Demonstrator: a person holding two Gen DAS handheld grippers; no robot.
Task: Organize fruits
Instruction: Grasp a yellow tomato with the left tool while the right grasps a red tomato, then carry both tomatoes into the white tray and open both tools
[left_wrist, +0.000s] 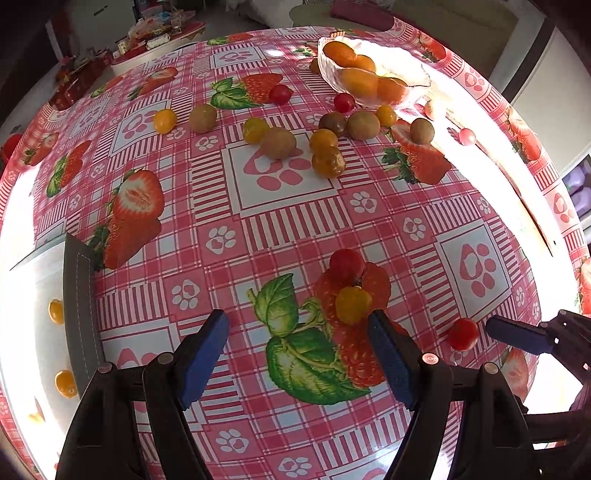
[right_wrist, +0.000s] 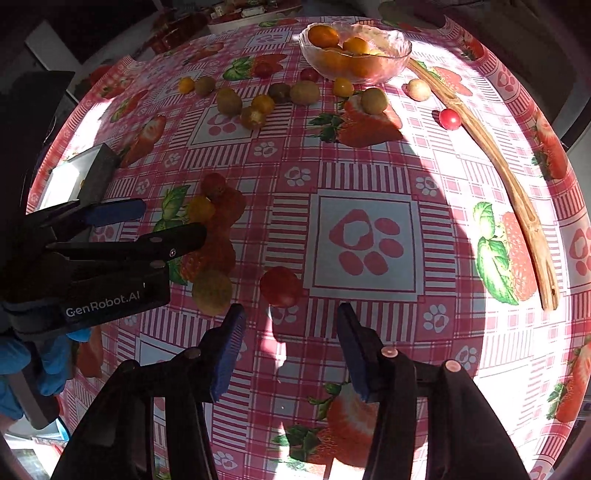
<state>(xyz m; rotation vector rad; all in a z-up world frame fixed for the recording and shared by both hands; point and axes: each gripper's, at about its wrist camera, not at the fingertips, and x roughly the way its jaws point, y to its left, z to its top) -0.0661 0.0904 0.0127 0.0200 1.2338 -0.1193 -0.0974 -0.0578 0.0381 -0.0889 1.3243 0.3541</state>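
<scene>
My left gripper (left_wrist: 297, 328) is open and empty, low over the tablecloth. A yellow cherry tomato (left_wrist: 352, 304) and a red one (left_wrist: 346, 265) lie just beyond its right finger. My right gripper (right_wrist: 290, 325) is open and empty; a red tomato (right_wrist: 280, 286) lies just ahead between its fingertips, and a kiwi (right_wrist: 211, 291) lies to its left. The same red tomato shows in the left wrist view (left_wrist: 463, 333). A glass bowl (right_wrist: 397, 51) with oranges stands at the far side. Several kiwis and tomatoes lie scattered in front of it (left_wrist: 277, 143).
A white tray with a dark rim (left_wrist: 79, 295) at the left holds yellow tomatoes (left_wrist: 56, 311). A long wooden stick (right_wrist: 509, 177) lies along the right side. Cluttered boxes stand beyond the table's far left edge (left_wrist: 155, 33).
</scene>
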